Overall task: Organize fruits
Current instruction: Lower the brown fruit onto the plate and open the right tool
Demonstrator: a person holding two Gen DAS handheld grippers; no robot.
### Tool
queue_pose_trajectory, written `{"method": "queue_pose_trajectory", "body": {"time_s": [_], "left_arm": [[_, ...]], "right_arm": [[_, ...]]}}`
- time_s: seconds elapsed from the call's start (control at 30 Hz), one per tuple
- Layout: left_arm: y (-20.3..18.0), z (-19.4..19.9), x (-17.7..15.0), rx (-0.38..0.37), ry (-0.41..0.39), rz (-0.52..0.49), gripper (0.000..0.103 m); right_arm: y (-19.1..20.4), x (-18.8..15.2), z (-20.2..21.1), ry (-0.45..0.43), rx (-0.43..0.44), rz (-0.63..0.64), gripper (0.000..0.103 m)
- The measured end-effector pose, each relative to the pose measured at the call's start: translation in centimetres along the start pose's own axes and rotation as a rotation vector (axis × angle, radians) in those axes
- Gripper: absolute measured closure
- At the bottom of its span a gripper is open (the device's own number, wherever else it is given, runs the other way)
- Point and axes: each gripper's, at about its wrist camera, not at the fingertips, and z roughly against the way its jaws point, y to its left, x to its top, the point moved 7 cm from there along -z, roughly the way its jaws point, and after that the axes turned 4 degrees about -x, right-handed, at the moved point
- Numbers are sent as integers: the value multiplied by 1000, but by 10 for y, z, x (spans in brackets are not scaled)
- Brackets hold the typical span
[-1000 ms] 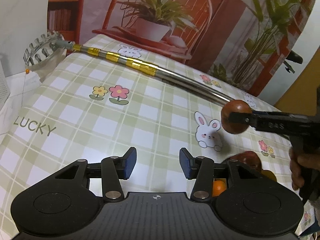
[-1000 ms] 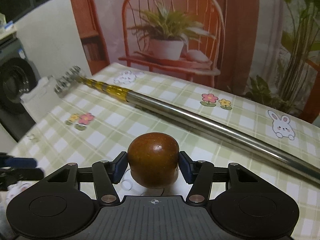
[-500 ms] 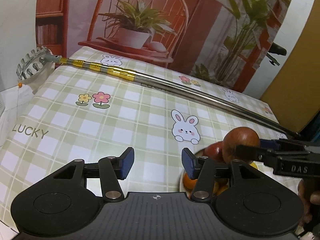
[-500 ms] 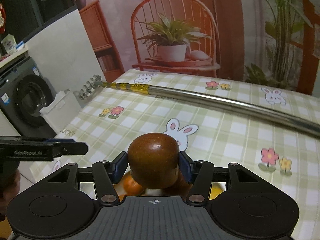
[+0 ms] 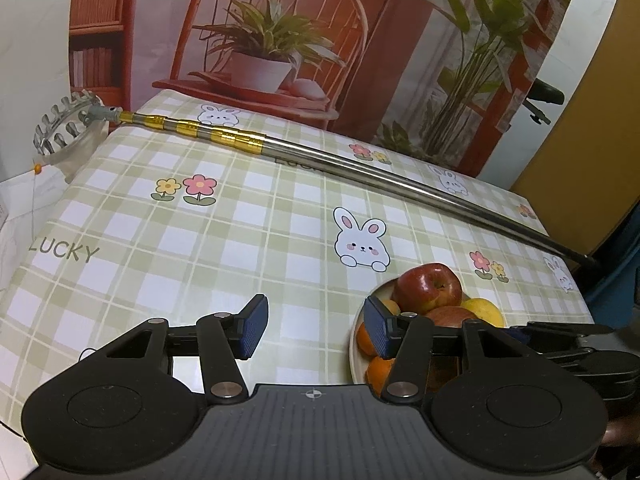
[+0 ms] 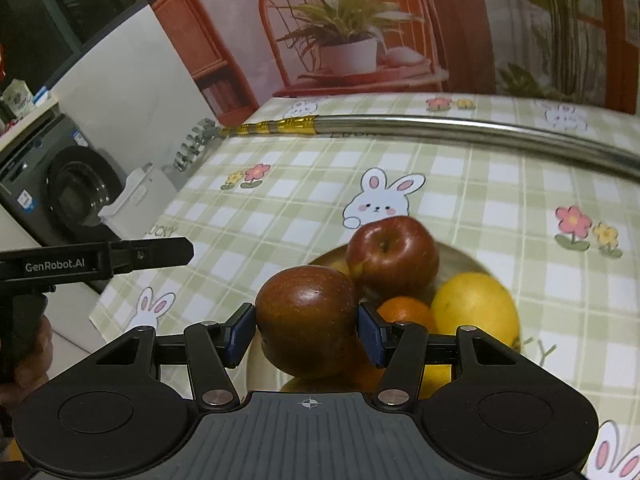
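A pale bowl (image 6: 460,254) near the table's front edge holds a red apple (image 6: 392,256), a yellow fruit (image 6: 476,312) and oranges (image 6: 404,312). My right gripper (image 6: 308,330) is shut on a dark brown-red apple (image 6: 308,320), held low over the near side of the bowl, against the other fruit. In the left wrist view the bowl (image 5: 354,356), red apple (image 5: 428,288) and yellow fruit (image 5: 486,312) lie behind my right finger. My left gripper (image 5: 316,330) is open and holds nothing, just left of the bowl. The right gripper's fingers (image 5: 560,330) reach in from the right.
A long steel pole (image 5: 360,168) with gold bands lies across the checked tablecloth (image 5: 200,248), its toothed ring head (image 5: 60,128) hanging off the far left corner. A washing machine (image 6: 68,184) and white box (image 6: 136,196) stand left of the table. A hand (image 6: 24,344) holds the left gripper.
My right gripper has come down with the brown-red apple from above the table to the bowl. The left gripper has stayed open and shifted slightly left of the bowl.
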Motion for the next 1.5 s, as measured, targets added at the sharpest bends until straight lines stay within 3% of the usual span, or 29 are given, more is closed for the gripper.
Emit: {"method": "queue_pose_trajectory", "body": {"time_s": [0.4,0.93,1.17,1.5], "left_arm": [[-2,-1,-2,-13,6,2,47],[-2,-9,-5,-27,28,11,47],[-8,-29,16,-67,19,2,47],[-19,-26,2,-87,48,-4,42]], "right_arm": [[-9,1,0,-3,11,-61,47],[-7,1,4,-7,-49,10,54],[-6,3,5,-6,-57,21,55],[-25,11,31,-78,-144,10,44]]}}
